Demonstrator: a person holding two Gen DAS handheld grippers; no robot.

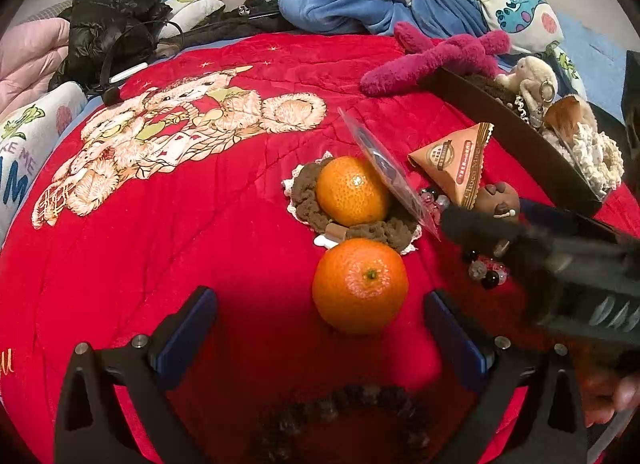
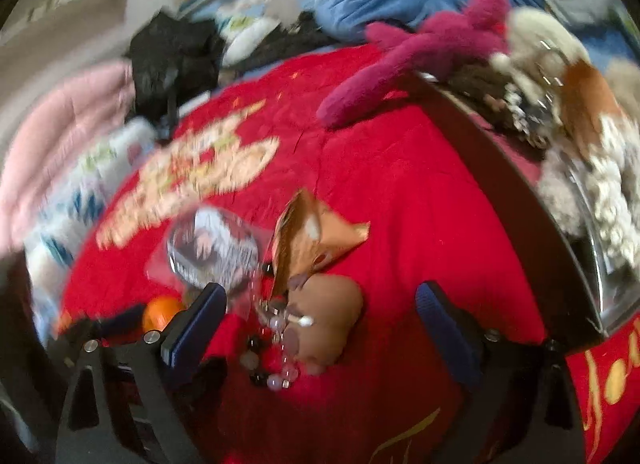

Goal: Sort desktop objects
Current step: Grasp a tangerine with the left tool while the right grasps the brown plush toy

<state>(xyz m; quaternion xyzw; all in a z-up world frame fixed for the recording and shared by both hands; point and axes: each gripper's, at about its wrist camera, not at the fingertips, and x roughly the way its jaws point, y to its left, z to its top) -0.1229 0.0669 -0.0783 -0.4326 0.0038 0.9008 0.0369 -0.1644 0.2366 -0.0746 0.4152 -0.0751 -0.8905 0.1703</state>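
In the left wrist view my left gripper point(image 1: 320, 328) is open, with a mandarin orange point(image 1: 360, 284) just ahead of its fingertips. A second orange point(image 1: 352, 190) sits on a brown scrunchie point(image 1: 306, 199) behind it. A clear plastic packet point(image 1: 384, 171), a triangular snack pack point(image 1: 456, 161), a brown bear toy point(image 1: 498, 199) and a bead bracelet point(image 1: 486, 272) lie to the right. My right gripper point(image 1: 576, 264) reaches in from the right. In the blurred right wrist view my right gripper point(image 2: 320, 328) is open around the bear toy point(image 2: 328, 320) and the beads point(image 2: 272, 348).
A dark tray point(image 1: 520, 143) at the right holds a plush keychain point(image 1: 532, 75), scrunchies and a wrapper. A magenta plush point(image 1: 436, 55) lies at its far end. Dark beads point(image 1: 344, 416) lie below my left gripper. Clothes and bedding ring the red quilt point(image 1: 180, 264).
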